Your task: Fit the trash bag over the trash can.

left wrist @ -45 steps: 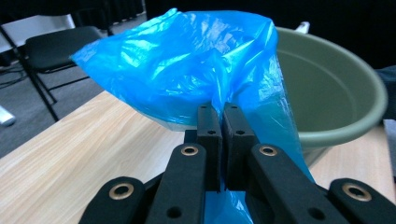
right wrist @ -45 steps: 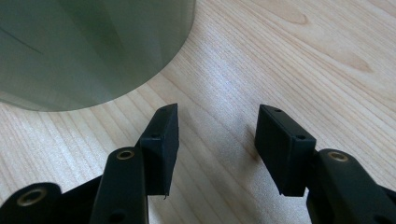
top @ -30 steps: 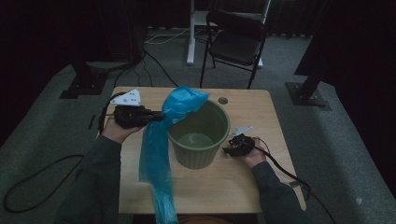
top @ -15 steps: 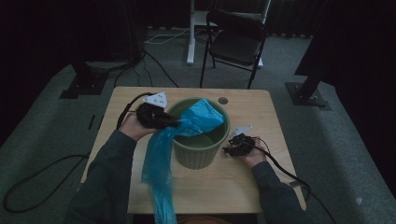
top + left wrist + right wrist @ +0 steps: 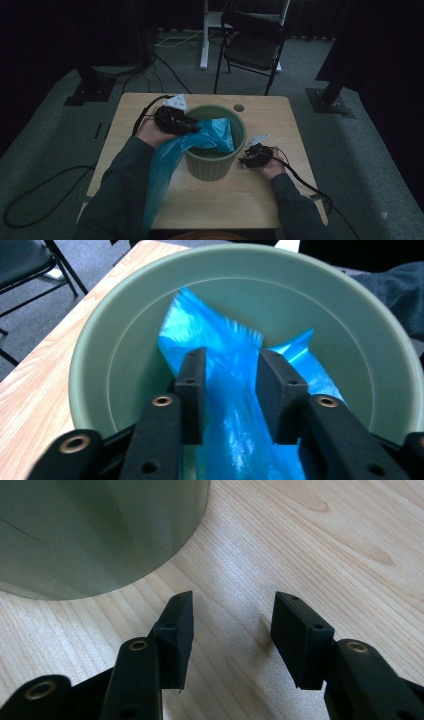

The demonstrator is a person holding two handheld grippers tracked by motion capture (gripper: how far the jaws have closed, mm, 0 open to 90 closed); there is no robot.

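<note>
A pale green bin point(image 5: 215, 167) stands in the middle of the wooden table point(image 5: 280, 195). A blue plastic bag point(image 5: 216, 135) has its top inside the bin, while the rest drapes over the near left rim and hangs past the table's front edge. My left gripper point(image 5: 192, 126) is at the bin's left rim, pointing in. In the left gripper view its jaws have just been opening. The bag point(image 5: 220, 340) lies loose between the pads point(image 5: 192, 385), above the bin's inside wall point(image 5: 125, 340). My right gripper point(image 5: 245, 161) rests open on the table beside the bin point(image 5: 100, 530), with nothing between its jaws.
A black folding chair point(image 5: 255, 47) stands beyond the far edge of the table, with a white post and dark stand bases on the carpet. A round grommet point(image 5: 238, 107) sits near the table's far edge. Cables trail off both sides.
My left gripper has moved right to the bin's rim, carrying the bag's top over and into the bin, and its jaws have parted. The right gripper has stayed put.
</note>
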